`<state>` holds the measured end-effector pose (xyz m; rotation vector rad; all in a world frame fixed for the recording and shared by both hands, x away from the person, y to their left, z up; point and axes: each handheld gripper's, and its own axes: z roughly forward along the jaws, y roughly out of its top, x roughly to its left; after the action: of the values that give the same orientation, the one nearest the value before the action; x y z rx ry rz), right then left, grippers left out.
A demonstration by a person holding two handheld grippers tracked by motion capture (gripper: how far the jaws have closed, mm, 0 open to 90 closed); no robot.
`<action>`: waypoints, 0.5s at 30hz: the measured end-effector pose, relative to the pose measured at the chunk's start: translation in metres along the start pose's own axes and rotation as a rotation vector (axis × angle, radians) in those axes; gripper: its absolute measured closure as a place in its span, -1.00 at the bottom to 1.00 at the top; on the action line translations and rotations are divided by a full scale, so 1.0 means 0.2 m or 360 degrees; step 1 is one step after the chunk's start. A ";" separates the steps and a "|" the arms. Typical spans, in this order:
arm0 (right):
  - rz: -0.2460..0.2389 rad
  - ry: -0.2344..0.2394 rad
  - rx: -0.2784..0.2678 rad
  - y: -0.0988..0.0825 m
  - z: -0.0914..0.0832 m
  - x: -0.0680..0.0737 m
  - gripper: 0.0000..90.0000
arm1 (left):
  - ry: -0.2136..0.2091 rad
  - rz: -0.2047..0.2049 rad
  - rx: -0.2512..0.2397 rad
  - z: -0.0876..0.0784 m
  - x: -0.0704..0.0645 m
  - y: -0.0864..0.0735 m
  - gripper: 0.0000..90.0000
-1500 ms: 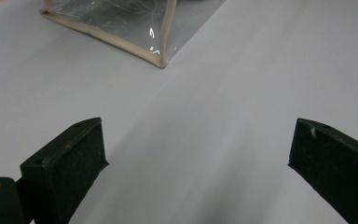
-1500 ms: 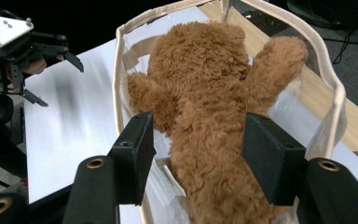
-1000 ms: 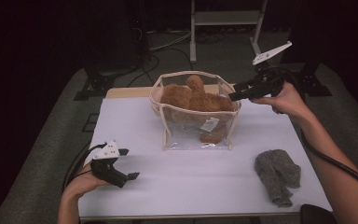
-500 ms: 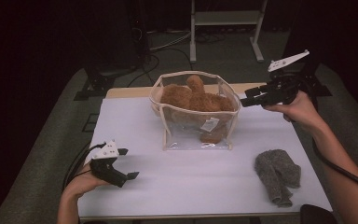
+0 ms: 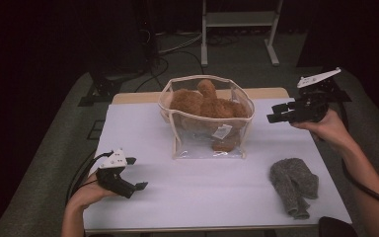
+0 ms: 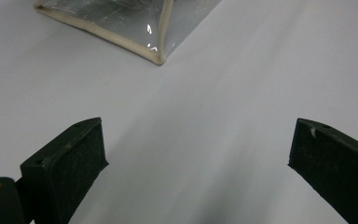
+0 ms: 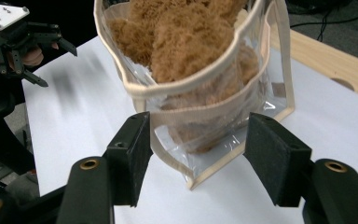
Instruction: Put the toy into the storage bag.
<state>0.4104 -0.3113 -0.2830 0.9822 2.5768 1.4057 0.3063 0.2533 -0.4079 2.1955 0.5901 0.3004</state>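
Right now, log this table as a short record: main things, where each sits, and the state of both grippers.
bag: clear plastic bag with cream trim, upright at table centre
contents: brown plush toy inside, top poking above the rim
cloth: grey knitted item on the table's right front, apart from the bag
table: white top
left gripper: open, nothing held, left front
right gripper: open, nothing held, right of the bag, not touching it

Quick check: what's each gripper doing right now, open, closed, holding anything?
Left gripper: open, holding nothing, low over the table.
Right gripper: open, holding nothing, off the right side of the clear bag.
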 end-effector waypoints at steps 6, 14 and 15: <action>0.0039 0.0000 0.0002 -0.07 0.00 -0.03 -0.12 | 0.0002 0.0005 0.0010 0.00 0.00 0.00 -0.93; 0.0104 0.0006 0.0025 -0.19 0.02 -0.07 -0.13 | -0.0001 -0.0003 0.0016 0.01 0.00 -0.01 -0.93; 0.0110 0.0009 0.0027 -0.20 0.02 -0.07 -0.13 | -0.0001 -0.0003 0.0016 0.01 0.00 -0.01 -0.93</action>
<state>0.4029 -0.3316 -0.3197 1.0811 2.5866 1.4064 0.3070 0.2524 -0.4102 2.2044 0.5945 0.2965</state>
